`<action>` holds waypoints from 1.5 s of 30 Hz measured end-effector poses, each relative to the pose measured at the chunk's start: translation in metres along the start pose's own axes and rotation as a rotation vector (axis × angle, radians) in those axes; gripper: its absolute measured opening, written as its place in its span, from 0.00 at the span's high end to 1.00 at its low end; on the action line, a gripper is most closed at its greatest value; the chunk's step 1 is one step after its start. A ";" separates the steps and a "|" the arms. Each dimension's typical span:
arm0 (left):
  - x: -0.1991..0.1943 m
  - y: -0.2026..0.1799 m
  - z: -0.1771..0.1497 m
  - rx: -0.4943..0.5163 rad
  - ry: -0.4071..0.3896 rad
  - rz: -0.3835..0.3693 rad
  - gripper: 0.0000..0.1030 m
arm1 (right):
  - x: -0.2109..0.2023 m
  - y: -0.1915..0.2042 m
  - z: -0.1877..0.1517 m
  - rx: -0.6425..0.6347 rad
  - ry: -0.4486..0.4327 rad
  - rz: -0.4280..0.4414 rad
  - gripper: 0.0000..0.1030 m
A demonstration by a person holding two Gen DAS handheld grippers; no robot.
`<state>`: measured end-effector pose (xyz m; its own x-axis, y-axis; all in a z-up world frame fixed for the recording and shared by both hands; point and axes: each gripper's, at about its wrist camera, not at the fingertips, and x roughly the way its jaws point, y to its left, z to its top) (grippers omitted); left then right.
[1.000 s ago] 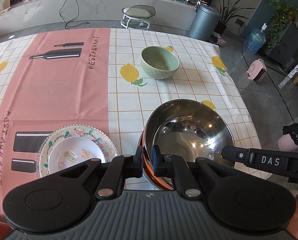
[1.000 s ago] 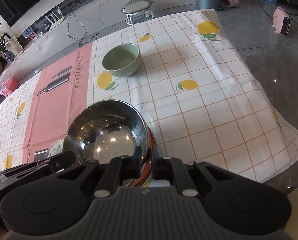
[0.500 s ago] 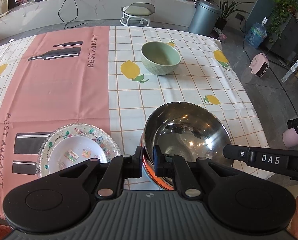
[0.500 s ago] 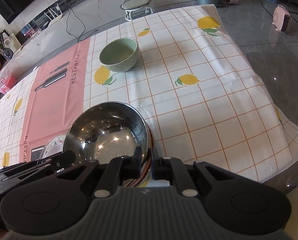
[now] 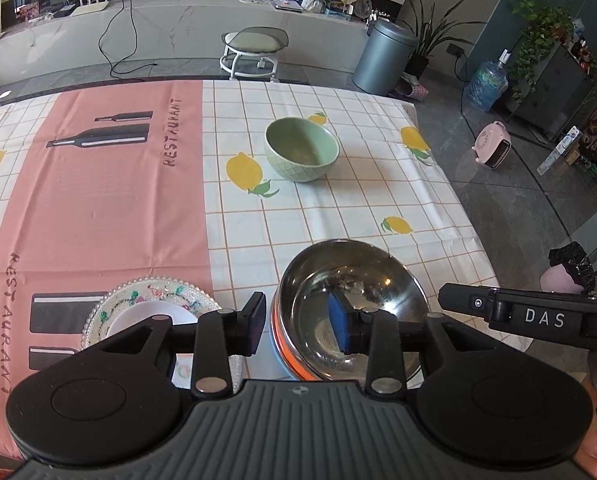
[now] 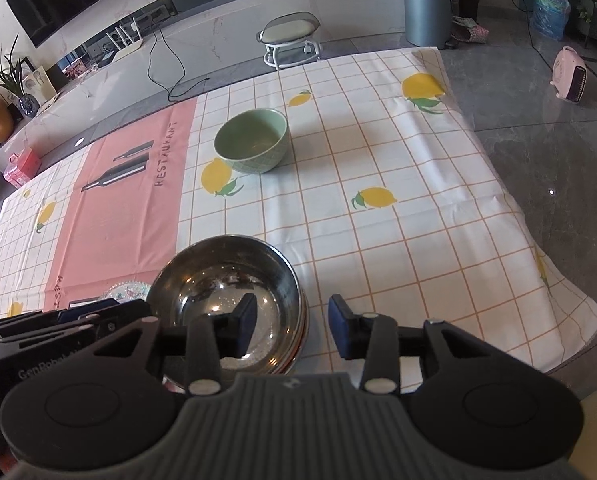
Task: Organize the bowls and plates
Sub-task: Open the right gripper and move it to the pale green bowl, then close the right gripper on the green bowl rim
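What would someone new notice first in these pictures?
The shiny steel bowl near the table's front edge, with both grippers' jaws open astride its rim. Behind it the green bowl sits alone by a printed lemon, and a patterned plate lies left of the steel bowl.

We see a shiny steel bowl (image 5: pixel 354 300) upright at the near edge of the bench, nested in an orange-rimmed bowl (image 5: pixel 284 344) beneath it. Just to its left lies a patterned glass plate (image 5: pixel 138 296) carrying a small white dish (image 5: pixel 146 316). A pale green ceramic bowl (image 5: pixel 301 155) with a quilted outside stands upright farther back, well apart from the others
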<state>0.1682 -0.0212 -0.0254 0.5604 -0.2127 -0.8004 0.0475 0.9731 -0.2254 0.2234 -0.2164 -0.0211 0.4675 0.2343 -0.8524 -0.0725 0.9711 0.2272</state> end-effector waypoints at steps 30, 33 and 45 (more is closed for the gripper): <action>0.101 0.051 0.130 -0.126 0.001 -0.142 0.60 | 0.110 -0.011 0.131 0.198 0.075 0.080 0.59; 0.127 0.060 0.138 -0.147 0.017 -0.135 0.60 | 0.132 -0.008 0.142 0.192 0.088 0.059 0.68; 0.187 0.070 0.142 -0.199 0.080 -0.131 0.63 | 0.198 -0.006 0.164 0.219 0.130 0.065 0.80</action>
<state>0.3941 0.0197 -0.1121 0.4927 -0.3498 -0.7968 -0.0525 0.9020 -0.4285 0.4615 -0.1834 -0.1143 0.3500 0.3130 -0.8829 0.1009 0.9245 0.3677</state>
